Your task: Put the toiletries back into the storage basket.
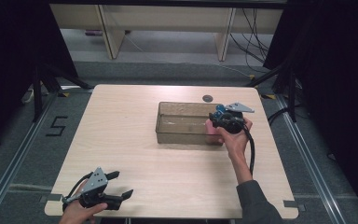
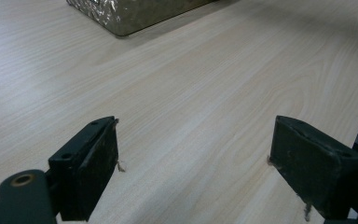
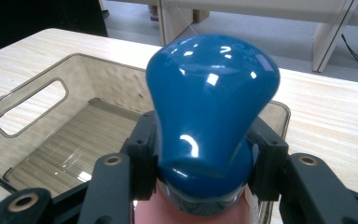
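Observation:
A glossy blue knob-shaped cap (image 3: pixel 212 107) on a pink body (image 3: pixel 168 212) sits clamped between the jaws of my right gripper (image 3: pixel 204 151). In the high view that right gripper (image 1: pixel 228 120) hovers at the right end of a clear brownish plastic bin (image 1: pixel 186 122) on the wooden table (image 1: pixel 135 154), with the pink part (image 1: pixel 210 130) showing below it. The bin looks empty inside. My left gripper (image 1: pixel 121 184) rests open near the table's front left edge, and in its own view the left gripper (image 2: pixel 193 163) has bare tabletop between its jaws.
The bin has a cut-out handle (image 3: pixel 31 105) in its end wall. A dark round grommet (image 1: pixel 207 98) sits in the table behind the bin. Black curtains, tripod legs (image 1: pixel 39 88) and cables stand on the floor around the table.

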Motion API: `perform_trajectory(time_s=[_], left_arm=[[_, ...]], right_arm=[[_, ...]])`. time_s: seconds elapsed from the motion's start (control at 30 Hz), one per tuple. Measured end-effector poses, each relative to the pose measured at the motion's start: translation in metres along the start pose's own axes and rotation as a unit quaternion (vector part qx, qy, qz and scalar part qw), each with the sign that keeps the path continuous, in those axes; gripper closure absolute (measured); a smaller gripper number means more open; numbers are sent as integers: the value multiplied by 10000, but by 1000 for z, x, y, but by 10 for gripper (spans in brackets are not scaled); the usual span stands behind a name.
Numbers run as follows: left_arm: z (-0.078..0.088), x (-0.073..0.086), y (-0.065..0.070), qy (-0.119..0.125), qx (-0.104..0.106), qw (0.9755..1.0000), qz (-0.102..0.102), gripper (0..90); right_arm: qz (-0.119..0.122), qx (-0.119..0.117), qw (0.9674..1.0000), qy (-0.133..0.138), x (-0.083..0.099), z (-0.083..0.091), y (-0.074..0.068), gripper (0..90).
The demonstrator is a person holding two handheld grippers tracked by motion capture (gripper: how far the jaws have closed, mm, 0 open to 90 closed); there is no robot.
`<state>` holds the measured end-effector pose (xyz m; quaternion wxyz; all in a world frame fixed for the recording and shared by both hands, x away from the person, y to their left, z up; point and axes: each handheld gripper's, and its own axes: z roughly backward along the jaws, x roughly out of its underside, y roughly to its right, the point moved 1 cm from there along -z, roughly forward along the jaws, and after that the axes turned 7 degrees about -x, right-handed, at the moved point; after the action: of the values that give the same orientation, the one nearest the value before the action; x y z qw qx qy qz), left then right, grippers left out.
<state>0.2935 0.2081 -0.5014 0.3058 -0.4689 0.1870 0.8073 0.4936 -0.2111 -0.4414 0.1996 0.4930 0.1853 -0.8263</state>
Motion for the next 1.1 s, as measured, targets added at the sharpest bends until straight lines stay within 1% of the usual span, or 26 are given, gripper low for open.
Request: perform_trajectory(time_s=[0.03, 0.07, 0.1, 0.13, 0.17, 0.2, 0.27, 0.3, 0.37, 0.4, 0.43, 0.47, 0.57, 0.6, 0.63, 0.7, 0.73, 0.77, 0.87, 0.9, 0.93, 0.97, 1.0, 1.03, 1.07, 1.1], left_arm=[[0, 0, 0, 11, 9, 10000, 9, 147], [0, 0, 0, 16, 53, 10000, 8, 147], [0, 0, -1, -7, 43, 10000, -14, 147], [0, 0, -1, -27, -12, 10000, -17, 147], [0, 0, -1, -11, -17, 10000, -21, 147], [0, 0, 0, 7, -1, 10000, 9, 147], [0, 0, 0, -13, 3, 10000, -13, 147], [-1, 0, 0, 9, 26, 10000, -6, 147], [-1, 0, 0, -1, 20, 10000, -10, 147], [0, 1, 0, -5, 26, 10000, -15, 147], [-1, 0, 0, 2, 25, 10000, -7, 147], [0, 0, 0, -19, -14, 10000, -18, 146], [0, 0, 0, 6, -11, 10000, -1, 147], [0, 0, 0, 7, -3, 10000, 4, 147], [0, 0, 0, 4, -4, 10000, 6, 146], [0, 0, 0, 8, 15, 10000, -16, 147], [0, 0, 0, 1, 19, 10000, -27, 147], [0, 0, 0, 0, 20, 10000, -24, 146], [0, 0, 0, -7, -21, 10000, -27, 147], [0, 0, 0, -9, -18, 10000, -27, 147], [0, 0, 0, 6, 20, 10000, -21, 147], [0, 0, 0, 5, 18, 10000, -19, 147], [0, 0, 0, 4, 13, 10000, -19, 147], [-1, 0, 0, 5, 9, 10000, -18, 147], [0, 0, 0, 4, 12, 10000, -16, 147], [0, 0, 0, 3, 14, 10000, -19, 147]], right_arm=[[-60, -27, 10000, -16, 0, 0, -1, 535], [14, -27, 10000, -32, 0, 0, 0, 534], [-95, 16, 9999, -59, 1, 1, -2, 534], [56, -15, 10000, 9, 1, -1, -1, 534], [23, -15, 10000, -12, 1, -1, -3, 533], [135, 16, 9999, -20, 1, -1, -2, 532], [43, 41, 9999, -91, 2, 0, -7, 532], [133, 46, 9999, 15, 3, -1, -5, 531], [137, 20, 9999, -53, 2, 0, -5, 525], [46, 47, 10000, -52, 3, 1, -6, 504], [84, 63, 9999, 26, 3, 1, -4, 451], [-99, 12, 9999, 48, 3, 2, -6, 416], [-160, -21, 9997, 194, 3, 4, -6, 334], [-237, -54, 9996, 159, 3, 6, -6, 310], [-174, -34, 9998, 114, 2, 7, -5, 294], [-212, -43, 9996, 160, 1, 10, -7, 278], [-335, -130, 9991, 233, 1, 11, -9, 275], [-261, -85, 9993, 247, 1, 13, -8, 265], [-398, -124, 9989, 235, 1, 16, -11, 261], [-259, 14, 9994, 218, 1, 17, -9, 257], [-331, -74, 9991, 257, 2, 17, -10, 257], [-521, -107, 9982, 292, 2, 18, -12, 257], [-332, -19, 9990, 287, 2, 19, -9, 257], [-424, -13, 9989, 223, 2, 21, -10, 256], [-312, 19, 9992, 260, 2, 20, -8, 256], [-610, 9, 9978, 243, 2, 22, -12, 254]])
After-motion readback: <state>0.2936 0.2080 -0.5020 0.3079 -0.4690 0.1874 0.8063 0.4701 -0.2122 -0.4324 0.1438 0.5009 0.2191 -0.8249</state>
